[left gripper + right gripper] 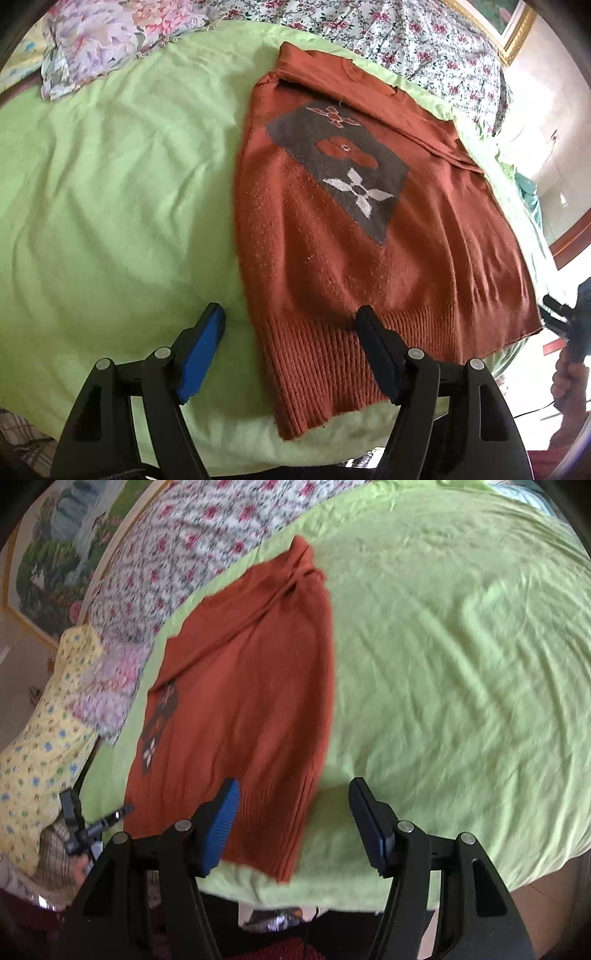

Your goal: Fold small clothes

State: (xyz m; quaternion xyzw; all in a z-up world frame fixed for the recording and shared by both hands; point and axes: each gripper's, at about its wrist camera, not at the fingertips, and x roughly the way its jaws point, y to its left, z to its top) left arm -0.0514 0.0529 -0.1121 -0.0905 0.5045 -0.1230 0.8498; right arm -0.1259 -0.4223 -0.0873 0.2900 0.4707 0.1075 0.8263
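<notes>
Green bedsheet [110,184]: rust sweater [351,258] flat (sleeves folded in).

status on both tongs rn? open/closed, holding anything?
Left tongs: open, holding nothing, poised above the ribbed hem of the rust-orange knitted sweater.
Right tongs: open, empty, above the sweater's other hem corner.

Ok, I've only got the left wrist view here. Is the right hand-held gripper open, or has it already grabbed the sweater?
Observer: It's open. The right hand-held gripper has nothing clamped between its pads.
Operator: Where does it sit against the sweater?
Observer: It straddles the side edge of the sweater by the ribbed hem. Its blue pad is over the knit and the other finger is over the green sheet.
</notes>
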